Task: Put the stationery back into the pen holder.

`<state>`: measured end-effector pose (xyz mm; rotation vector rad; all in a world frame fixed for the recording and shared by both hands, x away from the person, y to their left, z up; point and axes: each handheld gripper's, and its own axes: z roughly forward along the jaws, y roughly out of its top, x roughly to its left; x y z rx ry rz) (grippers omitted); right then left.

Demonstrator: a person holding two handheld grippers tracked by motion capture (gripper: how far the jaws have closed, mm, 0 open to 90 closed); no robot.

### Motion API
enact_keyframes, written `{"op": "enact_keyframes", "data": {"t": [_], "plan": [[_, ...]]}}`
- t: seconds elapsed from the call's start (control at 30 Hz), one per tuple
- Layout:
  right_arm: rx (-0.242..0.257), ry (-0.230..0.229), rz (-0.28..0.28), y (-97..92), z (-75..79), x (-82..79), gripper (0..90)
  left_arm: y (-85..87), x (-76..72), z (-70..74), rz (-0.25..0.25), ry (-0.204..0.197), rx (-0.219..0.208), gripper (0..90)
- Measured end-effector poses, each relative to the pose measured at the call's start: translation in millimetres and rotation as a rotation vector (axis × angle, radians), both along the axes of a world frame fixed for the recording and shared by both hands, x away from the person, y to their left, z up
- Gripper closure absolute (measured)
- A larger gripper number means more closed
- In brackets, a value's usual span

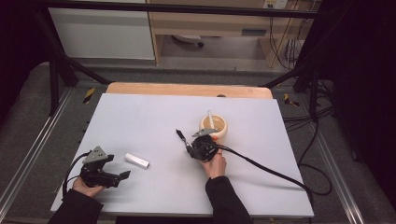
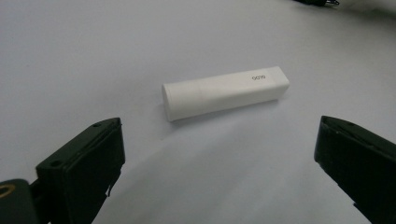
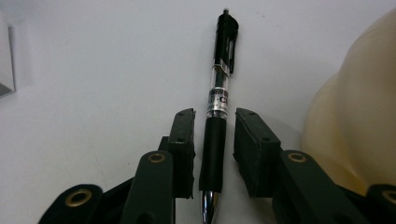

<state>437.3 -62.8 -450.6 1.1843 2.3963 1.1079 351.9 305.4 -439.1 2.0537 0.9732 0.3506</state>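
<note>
Sat on the pale table top (image 1: 140, 116): a cream cup (image 1: 214, 127) right of centre, upright, mouth open to the high view; held one whitish stick-like thing (image 1: 210, 119), leaning against the rim, too small to name; cup wall bulged in at the right edge of the right gripper view (image 3: 355, 121).

Rested just beside the cup's near side: the right gripper (image 1: 186, 141), jaws narrow, set either side of a black pen (image 3: 218, 112); pen lay between the pads with a thin gap visible each side, clip end away, metal tip toward the camera; pads seemingly not pressing.

Lay well apart, near the left front: a white rectangular tube (image 2: 225, 92), flat on the table; faced by the left gripper (image 2: 219, 158), jaws wide, nothing between them, tube beyond their tips.
</note>
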Motion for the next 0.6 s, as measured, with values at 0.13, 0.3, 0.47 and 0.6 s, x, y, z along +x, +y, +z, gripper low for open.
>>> {"op": "enact_keyframes", "data": {"t": [0.13,0.3,0.47,0.6], "plan": [[-0.01,0.003,-0.006,0.3,-1.5,0.2,74.5,0.0,-0.1,0.1,0.0,0.0,0.0,2.1],[-0.006,0.009,-0.02,0.7,-1.6,-0.8,79.3,-0.1,0.0,0.1,0.0,0.0,0.0,2.1],[0.006,0.014,-0.044,1.3,-1.8,-1.4,80.4,0.3,-0.2,0.4,0.001,-0.002,-0.003,2.0],[0.02,0.02,-0.039,0.5,1.1,-1.8,80.5,0.5,-0.3,0.5,0.002,-0.002,-0.003,2.0]]}}
